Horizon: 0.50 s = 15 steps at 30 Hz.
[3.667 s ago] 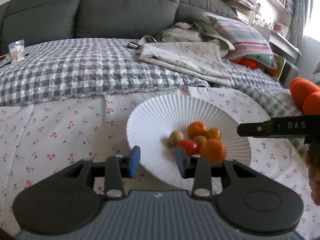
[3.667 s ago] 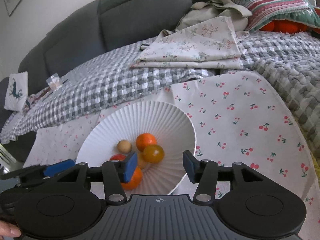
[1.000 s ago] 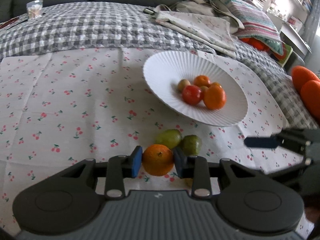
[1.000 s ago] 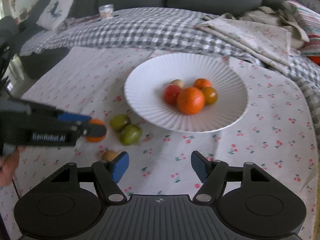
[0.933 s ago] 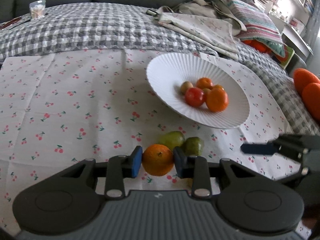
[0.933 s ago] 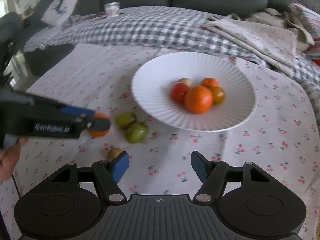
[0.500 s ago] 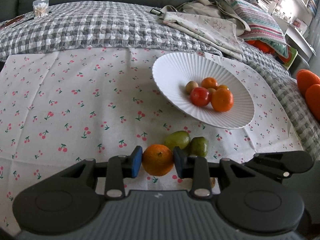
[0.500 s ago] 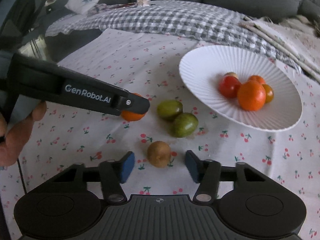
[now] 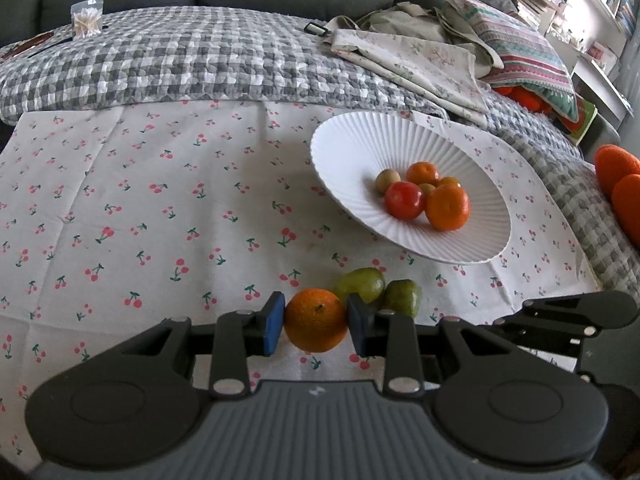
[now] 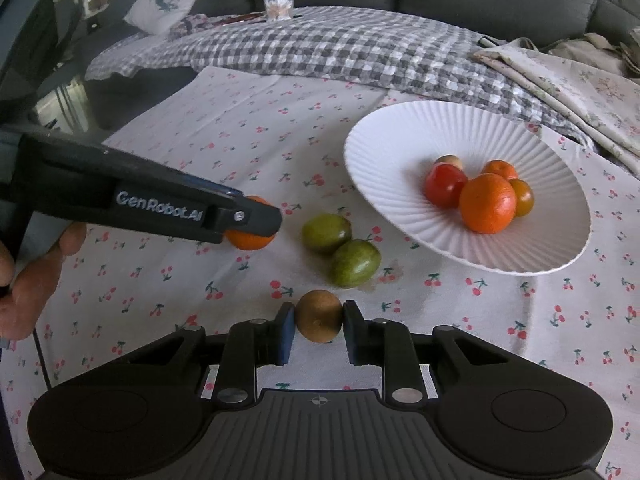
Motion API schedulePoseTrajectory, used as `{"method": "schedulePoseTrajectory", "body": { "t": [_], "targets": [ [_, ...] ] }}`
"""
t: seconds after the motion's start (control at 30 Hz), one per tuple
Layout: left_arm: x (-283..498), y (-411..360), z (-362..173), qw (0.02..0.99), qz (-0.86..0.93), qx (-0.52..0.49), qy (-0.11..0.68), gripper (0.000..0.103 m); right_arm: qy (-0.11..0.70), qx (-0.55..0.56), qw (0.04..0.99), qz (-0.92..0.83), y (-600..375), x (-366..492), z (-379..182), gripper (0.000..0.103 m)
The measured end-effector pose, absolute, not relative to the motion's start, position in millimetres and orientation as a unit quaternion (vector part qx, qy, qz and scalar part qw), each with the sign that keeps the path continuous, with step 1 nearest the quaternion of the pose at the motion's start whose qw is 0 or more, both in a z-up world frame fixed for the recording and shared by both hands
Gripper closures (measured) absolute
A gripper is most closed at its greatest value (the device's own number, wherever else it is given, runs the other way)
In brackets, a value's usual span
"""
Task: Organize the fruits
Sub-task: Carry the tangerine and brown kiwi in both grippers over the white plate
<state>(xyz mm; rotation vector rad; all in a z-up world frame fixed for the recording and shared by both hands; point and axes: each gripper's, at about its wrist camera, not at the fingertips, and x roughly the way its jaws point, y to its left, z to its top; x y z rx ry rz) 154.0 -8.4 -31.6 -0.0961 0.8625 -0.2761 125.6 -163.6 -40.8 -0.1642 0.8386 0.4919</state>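
Note:
My left gripper (image 9: 315, 322) is shut on an orange (image 9: 316, 319) just above the cherry-print cloth; it also shows in the right wrist view (image 10: 250, 236). My right gripper (image 10: 319, 330) is shut on a brown kiwi (image 10: 319, 321) low over the cloth. Two green fruits (image 10: 340, 248) lie between the grippers and the white ribbed plate (image 10: 404, 128). The plate (image 9: 352, 148) holds a tomato (image 10: 445, 185), oranges (image 10: 487, 208) and small fruits.
The cherry-print cloth (image 9: 140, 208) covers the surface. A grey checked blanket (image 9: 180, 60), folded linens (image 9: 420, 56) and a striped pillow (image 9: 528, 56) lie behind, before a dark sofa. A small jar (image 10: 278, 4) stands far back. Orange plush shapes (image 9: 620, 184) sit at right.
My right gripper has moved down and forward and closed on the kiwi. My left gripper keeps the orange and has drawn back slightly from the plate.

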Motion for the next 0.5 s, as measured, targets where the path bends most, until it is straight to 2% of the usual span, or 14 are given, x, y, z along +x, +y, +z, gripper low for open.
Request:
{"method": "schedulePoseTrajectory", "body": {
  "t": [0.5],
  "targets": [
    [153.5, -6.4, -24.2, 0.906, -0.125, -0.047, 0.401, 0.071, 0.38, -0.057, 0.896, 0.223, -178.7, 128.1, -19.4, 0.079]
  ]
}}
